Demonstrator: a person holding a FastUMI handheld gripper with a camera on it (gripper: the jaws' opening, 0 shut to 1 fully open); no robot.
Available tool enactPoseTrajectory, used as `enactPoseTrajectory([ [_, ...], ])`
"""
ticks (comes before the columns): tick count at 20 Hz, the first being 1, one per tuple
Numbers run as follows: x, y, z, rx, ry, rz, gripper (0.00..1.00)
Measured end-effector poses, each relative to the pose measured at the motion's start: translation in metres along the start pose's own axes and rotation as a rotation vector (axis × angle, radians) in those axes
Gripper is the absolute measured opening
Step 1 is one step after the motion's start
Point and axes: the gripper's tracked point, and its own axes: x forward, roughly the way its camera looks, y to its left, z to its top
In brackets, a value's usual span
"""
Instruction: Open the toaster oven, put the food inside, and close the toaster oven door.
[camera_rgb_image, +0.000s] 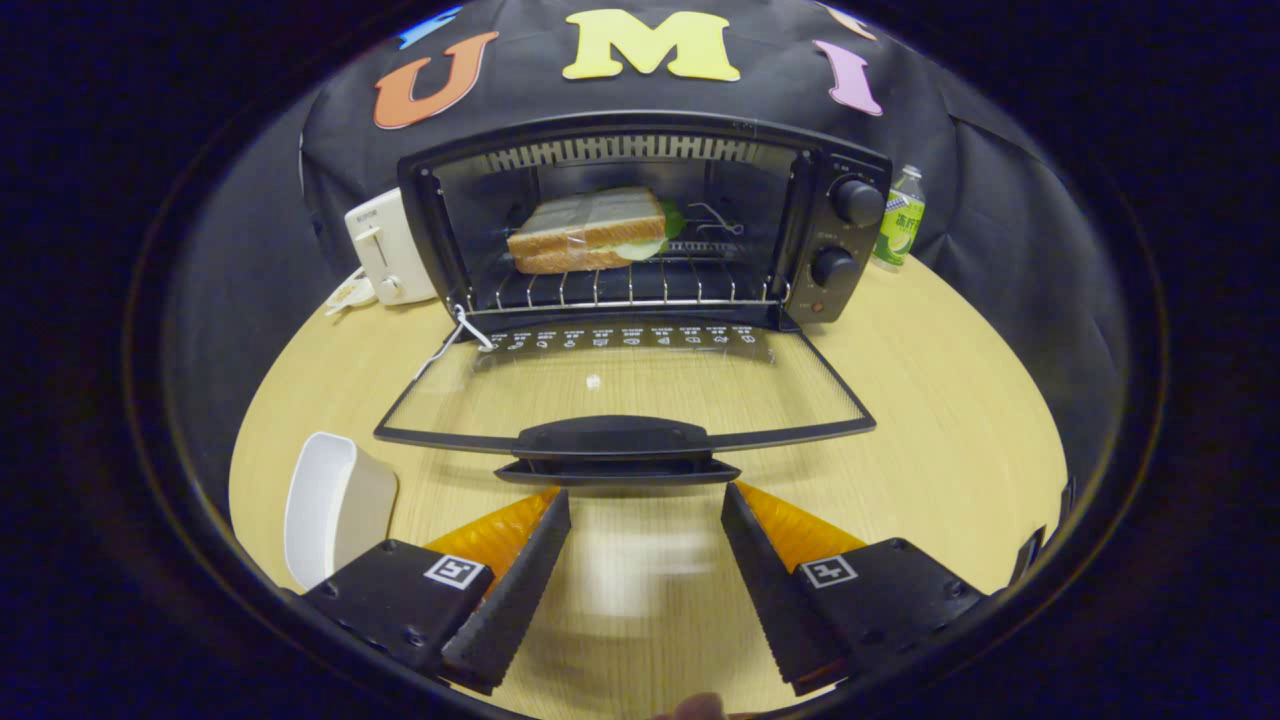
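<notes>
Hand-held gripper (645, 500) hovers spread and empty just short of the black glass-paned toaster oven door's handle (617, 440), wrapped sandwich (588, 232) beyond on the wire rack, so hook under that handle centrally and lift evenly

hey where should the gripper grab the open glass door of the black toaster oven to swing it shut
Grip the black bar handle on the glass door of the black toaster oven, coming from the front. The door lies flat, and the handle juts towards the open gripper, just ahead of its fingers.
</notes>
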Motion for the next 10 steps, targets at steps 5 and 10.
enactPoseTrajectory([
  [5, -0.027, 0.000, 0.029, -0.018, -0.095, 0.026, 0.99],
  [10, -0.045, -0.003, 0.076, -0.013, -0.197, 0.028, 1.00],
])
